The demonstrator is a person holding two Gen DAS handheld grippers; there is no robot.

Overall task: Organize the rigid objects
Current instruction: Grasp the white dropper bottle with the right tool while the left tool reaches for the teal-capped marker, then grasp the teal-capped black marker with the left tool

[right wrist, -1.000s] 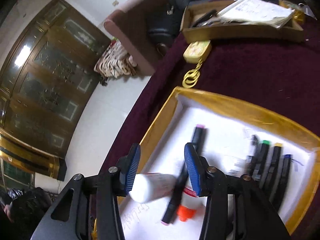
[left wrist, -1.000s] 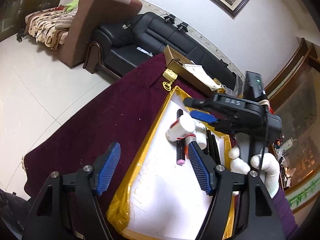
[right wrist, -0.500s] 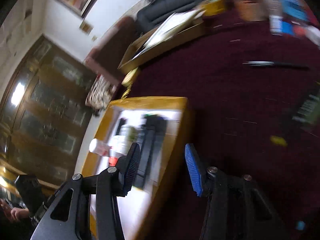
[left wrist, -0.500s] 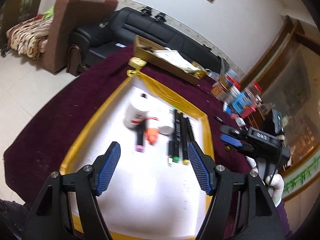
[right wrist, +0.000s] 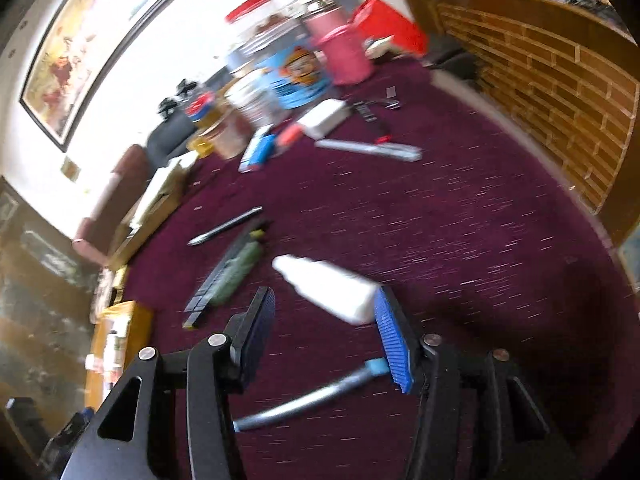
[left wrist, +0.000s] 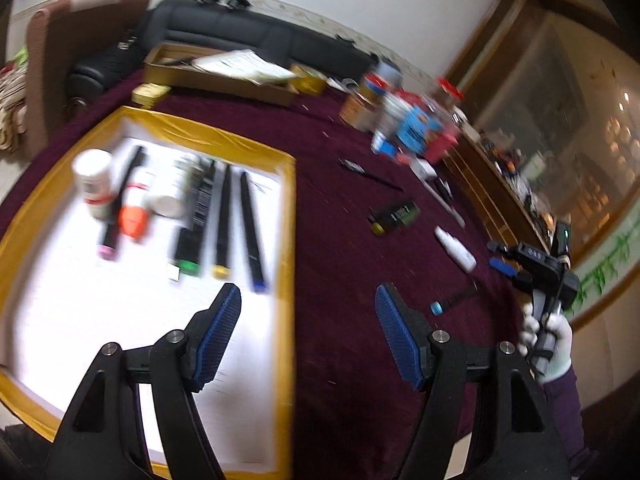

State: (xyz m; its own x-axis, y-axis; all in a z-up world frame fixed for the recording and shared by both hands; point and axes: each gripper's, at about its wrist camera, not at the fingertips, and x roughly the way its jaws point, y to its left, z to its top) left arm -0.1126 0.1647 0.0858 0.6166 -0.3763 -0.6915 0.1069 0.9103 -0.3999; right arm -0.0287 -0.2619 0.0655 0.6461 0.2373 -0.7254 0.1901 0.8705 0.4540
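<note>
The right gripper (right wrist: 324, 330) hangs spread wide over the maroon tablecloth (right wrist: 460, 232), a white squeeze bottle (right wrist: 326, 288) lying just beyond its fingertips, untouched. The left gripper (left wrist: 308, 334), also agape, straddles the gold-rimmed tray's (left wrist: 289, 240) edge.
</note>
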